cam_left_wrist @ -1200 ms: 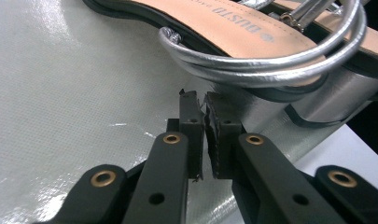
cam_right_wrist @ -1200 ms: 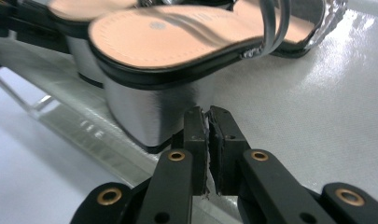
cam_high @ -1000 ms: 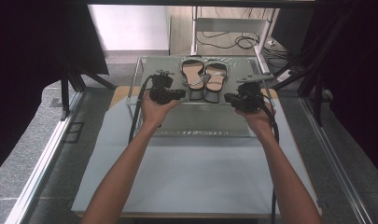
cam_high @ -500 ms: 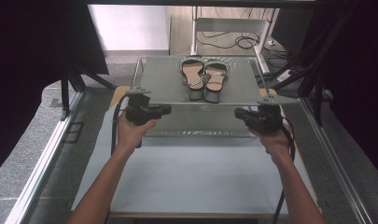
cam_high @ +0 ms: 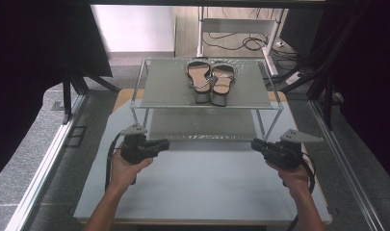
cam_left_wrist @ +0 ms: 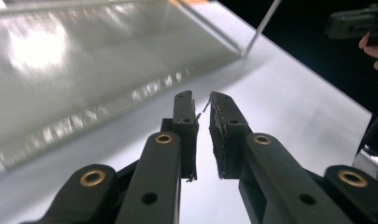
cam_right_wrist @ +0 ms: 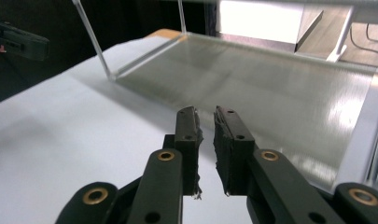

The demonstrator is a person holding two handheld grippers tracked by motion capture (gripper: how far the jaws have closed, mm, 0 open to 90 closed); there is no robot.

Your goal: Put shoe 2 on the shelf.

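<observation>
A pair of brown and grey sandals (cam_high: 211,79) lies side by side on the top shelf of a two-tier metal rack (cam_high: 163,89). My left gripper (cam_high: 166,143) hovers over the white table (cam_high: 202,187), just in front of the rack's left front leg. My right gripper (cam_high: 254,143) hovers by the right front leg. In the left gripper view, my left gripper (cam_left_wrist: 201,100) shows a narrow gap with nothing in it. The right gripper view shows my right gripper (cam_right_wrist: 205,114) the same way. Both pairs of jaws have just been opening a little.
The rack's lower shelf (cam_high: 202,126) lies straight ahead of both grippers. Metal rails (cam_high: 53,154) run along both sides of the table, with dark curtains beyond. Cables (cam_high: 240,43) lie on the floor behind the rack.
Both hands have drawn back from the rack's top shelf toward the person, sinking and spreading apart. The sandals have stayed on the shelf.
</observation>
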